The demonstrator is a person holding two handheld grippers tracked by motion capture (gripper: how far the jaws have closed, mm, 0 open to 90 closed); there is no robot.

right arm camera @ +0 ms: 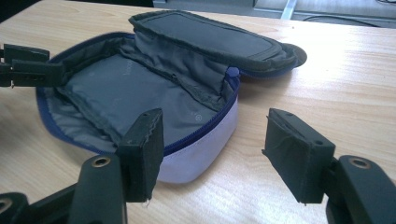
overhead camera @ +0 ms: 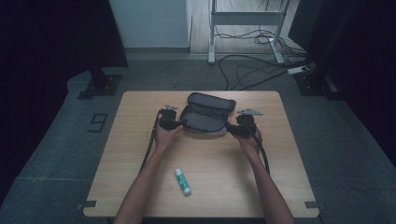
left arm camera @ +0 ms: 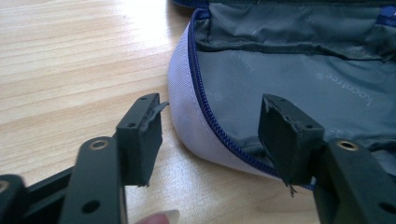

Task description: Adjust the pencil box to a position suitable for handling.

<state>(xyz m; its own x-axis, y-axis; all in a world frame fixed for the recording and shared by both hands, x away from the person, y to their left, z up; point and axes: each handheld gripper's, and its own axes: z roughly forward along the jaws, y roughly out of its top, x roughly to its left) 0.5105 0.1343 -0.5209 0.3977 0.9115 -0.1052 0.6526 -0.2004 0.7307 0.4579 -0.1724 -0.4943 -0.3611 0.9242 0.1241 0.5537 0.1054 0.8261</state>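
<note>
Your left tongs (left arm camera: 210, 135) and right tongs (right arm camera: 212, 154) are both spread, straddling opposite ends of the open pencil case (overhead camera: 205, 119) mid-bench (overhead camera: 140, 154). Close unevenly and you'll likely pinch only lining, dragging the case. The glue stick (overhead camera: 183, 181) lies well apart.

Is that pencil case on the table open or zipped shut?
Open: the pencil case has its lid flap folded back, grey lining exposed.

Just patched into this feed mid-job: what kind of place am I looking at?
Probably a lab or data-recording bay, not a home: a lone wooden table on grey carpet, dark curtains to either side, loose cables on the floor beyond, and a number marked on the carpet.
</note>
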